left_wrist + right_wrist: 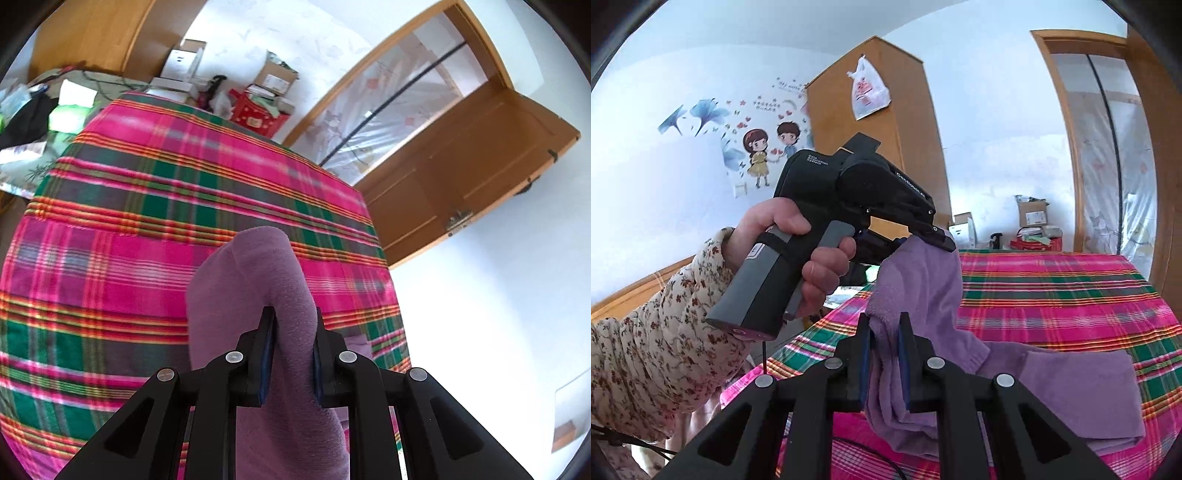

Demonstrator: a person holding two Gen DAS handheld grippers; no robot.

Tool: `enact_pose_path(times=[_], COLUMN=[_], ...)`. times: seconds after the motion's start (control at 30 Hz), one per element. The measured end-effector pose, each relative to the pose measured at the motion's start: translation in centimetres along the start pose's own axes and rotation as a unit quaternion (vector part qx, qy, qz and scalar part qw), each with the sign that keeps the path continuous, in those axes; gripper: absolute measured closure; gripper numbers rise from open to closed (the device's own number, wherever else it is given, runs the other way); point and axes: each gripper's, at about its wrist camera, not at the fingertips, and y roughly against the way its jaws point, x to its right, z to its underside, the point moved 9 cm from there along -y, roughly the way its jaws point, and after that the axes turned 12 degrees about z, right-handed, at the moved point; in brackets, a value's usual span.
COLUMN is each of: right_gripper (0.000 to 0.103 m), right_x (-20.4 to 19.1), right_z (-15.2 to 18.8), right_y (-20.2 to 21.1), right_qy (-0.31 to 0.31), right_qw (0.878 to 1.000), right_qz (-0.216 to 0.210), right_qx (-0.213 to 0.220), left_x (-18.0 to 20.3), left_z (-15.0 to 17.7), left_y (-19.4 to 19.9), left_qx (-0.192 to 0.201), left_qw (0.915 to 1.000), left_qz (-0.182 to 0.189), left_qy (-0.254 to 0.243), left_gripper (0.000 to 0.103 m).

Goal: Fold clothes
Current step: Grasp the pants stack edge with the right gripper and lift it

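Observation:
A lilac fleece garment [1071, 391] lies partly on a bed with a pink, green and orange plaid cover [1052, 295]. My right gripper [885, 334] is shut on a bunched edge of it, lifted off the bed. My left gripper [293, 325] is shut on another part of the same garment [255, 288], which arches up over its fingers. In the right wrist view the left gripper [938, 236] appears held by a hand [798, 251] in a floral sleeve, its tip pinching the raised cloth above the bed.
Cardboard boxes [275, 79] and a red box [258, 110] stand past the bed's far end. A wooden door [472, 162] is open at the right, beside a covered doorway. A wooden wardrobe [879, 122] with a hanging plastic bag stands behind. Clutter lies at the bed's left [33, 110].

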Motion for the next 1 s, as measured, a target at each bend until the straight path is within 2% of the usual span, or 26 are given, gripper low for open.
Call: enact_pose_path(times=[0.23,0.63,1.0], right_gripper=[0.089,0.089,0.089], right_x=[3.0,7.8,13.3], right_z=[-0.6,-0.4,0.8], right_y=[0.8,1.2,1.4], right_qy=[-0.020,-0.052,-0.090], right_qw=[1.000,0.998,0.993], right_qz=[0.017,0.042,0.076], right_qx=[0.014,0.012,0.000], left_x=[2.9,5.0,6.7], left_z=[0.3,0.4,1.6], left_y=[-2.7,-6.6,-11.5], left_qx=[-0.021,-0.048,-0.084], left_qw=[0.9996,0.9984,0.9961], left_qz=[0.019,0.026,0.013], left_qy=[-0.008,-0.012,-0.025], left_gripper=[0.085,0.085,0.085])
